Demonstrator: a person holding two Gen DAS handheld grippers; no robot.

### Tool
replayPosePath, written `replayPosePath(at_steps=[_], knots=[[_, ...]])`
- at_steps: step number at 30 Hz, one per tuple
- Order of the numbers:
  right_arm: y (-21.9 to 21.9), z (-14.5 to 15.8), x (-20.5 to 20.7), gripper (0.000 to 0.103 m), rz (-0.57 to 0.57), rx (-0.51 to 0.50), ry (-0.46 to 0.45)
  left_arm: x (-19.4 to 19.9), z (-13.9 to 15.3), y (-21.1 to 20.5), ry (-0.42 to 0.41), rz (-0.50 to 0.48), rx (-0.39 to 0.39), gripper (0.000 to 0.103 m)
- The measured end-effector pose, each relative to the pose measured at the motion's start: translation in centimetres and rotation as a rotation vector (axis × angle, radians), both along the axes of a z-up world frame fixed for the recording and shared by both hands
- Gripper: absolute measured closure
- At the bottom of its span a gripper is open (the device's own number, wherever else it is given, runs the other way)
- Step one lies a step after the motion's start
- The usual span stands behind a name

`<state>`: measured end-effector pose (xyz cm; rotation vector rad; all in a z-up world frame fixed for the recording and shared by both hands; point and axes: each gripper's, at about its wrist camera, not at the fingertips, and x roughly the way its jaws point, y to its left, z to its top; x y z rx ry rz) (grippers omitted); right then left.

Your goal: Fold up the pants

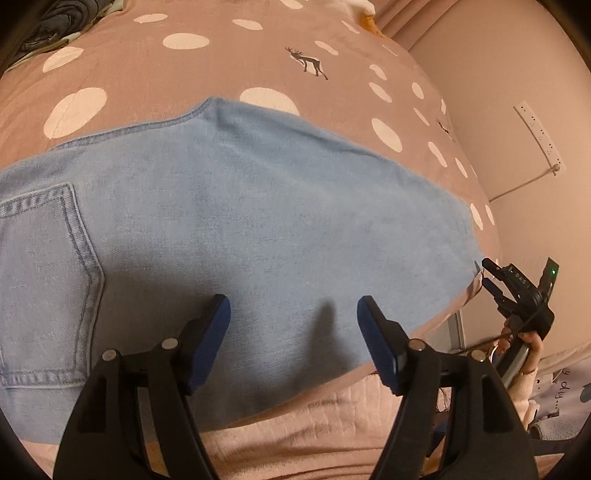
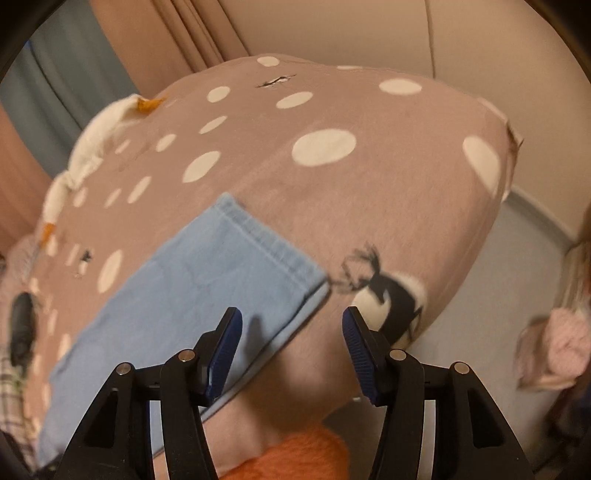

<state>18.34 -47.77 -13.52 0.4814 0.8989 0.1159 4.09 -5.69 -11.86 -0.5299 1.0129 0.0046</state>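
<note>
Both grippers hang empty over folded pants on the bed.
Left wrist: left gripper (image 1: 293, 314) jaws apart, nothing held, above jeans (image 1: 240, 221) flat on dotted bedspread (image 1: 147, 74); right gripper (image 1: 491, 277) at the far hem end. Right wrist: right gripper (image 2: 291, 328) jaws apart, empty, near hem corner (image 2: 310, 284). Next fold: pinch both layers, keep edges aligned.

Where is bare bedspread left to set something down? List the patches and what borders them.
Bare spotted bedspread lies beyond the jeans' far edge, up to the dark bundle. In the right wrist view, more lies beyond the hem, toward the wall. The jeans fill the near side.
</note>
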Motion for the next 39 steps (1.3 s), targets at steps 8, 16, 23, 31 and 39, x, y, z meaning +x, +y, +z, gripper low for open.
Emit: replayPosePath(at_steps=[8, 16, 23, 31, 39], knots=[[0.2, -2.1, 2.2, 0.047, -0.001, 0.236, -0.046, -0.4, 0.3, 0.5, -0.009, 0.033, -0.063, 0.028], [0.2, -2.9, 4.2, 0.088, -0.007, 0.367, -0.048, -2.0, 2.3, 1.5, -0.065, 0.101, -0.056, 0.024], [3.2, 4.2, 1.9, 0.090, 0.065, 0.294, -0.242, -4.1, 3.9, 3.1, -0.118, 0.154, -0.041, 0.024], [12.9, 13.6, -1.9, 0.090, 0.356, 0.203, -0.482, -6.6, 5.0, 5.5, -0.164, 0.229, -0.024, 0.022], [24.3, 13.4, -5.1, 0.090, 0.693, 0.146, -0.455, -8.8, 5.0, 7.4, -0.178, 0.298, -0.028, 0.022]])
